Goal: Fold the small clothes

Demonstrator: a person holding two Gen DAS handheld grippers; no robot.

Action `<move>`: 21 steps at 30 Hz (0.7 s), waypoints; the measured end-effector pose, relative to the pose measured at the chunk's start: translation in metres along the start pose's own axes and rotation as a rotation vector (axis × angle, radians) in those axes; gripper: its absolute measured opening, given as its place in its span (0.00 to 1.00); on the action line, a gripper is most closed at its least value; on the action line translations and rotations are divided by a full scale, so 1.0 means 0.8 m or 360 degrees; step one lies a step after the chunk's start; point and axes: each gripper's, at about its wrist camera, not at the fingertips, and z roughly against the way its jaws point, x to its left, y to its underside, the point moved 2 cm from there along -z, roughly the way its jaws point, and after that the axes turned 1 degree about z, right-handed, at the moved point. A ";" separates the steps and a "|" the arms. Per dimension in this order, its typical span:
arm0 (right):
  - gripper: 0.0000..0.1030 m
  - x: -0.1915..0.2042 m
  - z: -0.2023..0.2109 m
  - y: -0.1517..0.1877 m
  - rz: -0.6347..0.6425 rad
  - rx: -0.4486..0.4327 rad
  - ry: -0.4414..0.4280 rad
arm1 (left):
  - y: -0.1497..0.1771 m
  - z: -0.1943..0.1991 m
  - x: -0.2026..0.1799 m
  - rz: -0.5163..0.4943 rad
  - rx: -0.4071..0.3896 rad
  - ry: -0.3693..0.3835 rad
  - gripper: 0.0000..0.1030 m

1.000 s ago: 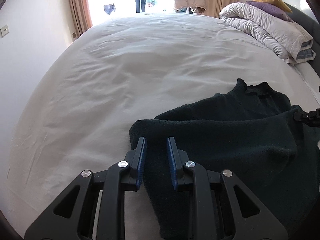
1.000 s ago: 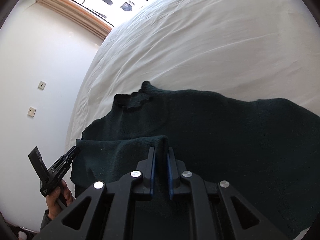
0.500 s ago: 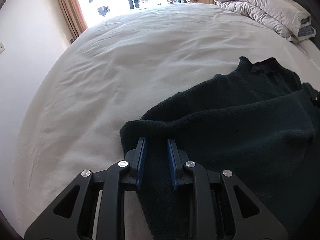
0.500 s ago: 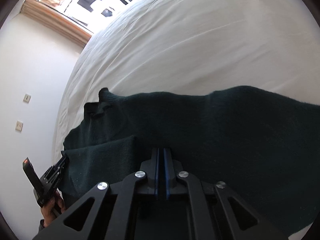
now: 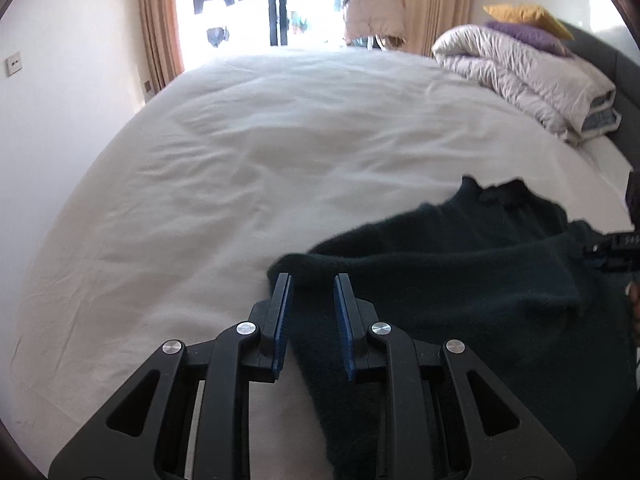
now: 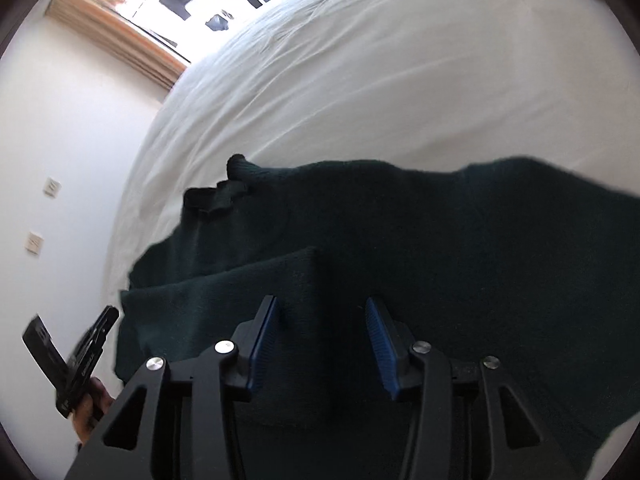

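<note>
A dark green knit sweater (image 5: 460, 280) lies spread on the white bed (image 5: 240, 180), its collar (image 5: 500, 192) toward the pillows. My left gripper (image 5: 312, 280) is narrowly shut on the sweater's near corner, with thick fabric filling the gap between its blue pads. In the right wrist view the sweater (image 6: 440, 240) fills the lower half, and a folded-over sleeve (image 6: 240, 292) lies across its body. My right gripper (image 6: 320, 308) hovers over that fold with its jaws opening and the pads not touching the fabric. A hand holds the left gripper (image 6: 92, 344) at the lower left.
A rolled grey duvet (image 5: 520, 72) with purple and yellow pillows sits at the head of the bed, against a dark headboard (image 5: 624, 80). A bright window with curtains (image 5: 156, 28) is beyond the far edge. A white wall (image 6: 60, 160) runs close along one side.
The right jaws were shut on a fold of the sweater, closed fully, and now stand apart, with the fold lying loose. The left gripper moved with the corner still between its pads.
</note>
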 end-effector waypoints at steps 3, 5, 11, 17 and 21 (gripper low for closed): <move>0.47 0.005 -0.005 0.001 0.0035 0.0002 -0.0039 | -0.010 0.027 0.040 0.0163 -0.0109 -0.0009 0.20; 0.35 0.014 -0.011 0.001 0.0077 0.0055 -0.0059 | -0.016 0.029 0.061 0.0247 -0.0101 0.0001 0.20; 0.09 0.031 -0.006 0.002 0.0149 0.0056 -0.0007 | -0.003 0.014 0.060 0.0249 -0.0010 0.0046 0.20; 0.08 0.038 0.027 0.015 0.0188 -0.0057 -0.0031 | 0.011 -0.001 0.028 0.0195 0.0043 0.0096 0.20; 0.08 0.030 0.044 0.012 0.0112 -0.0148 -0.0065 | 0.011 -0.005 0.024 0.0180 0.0050 0.0086 0.20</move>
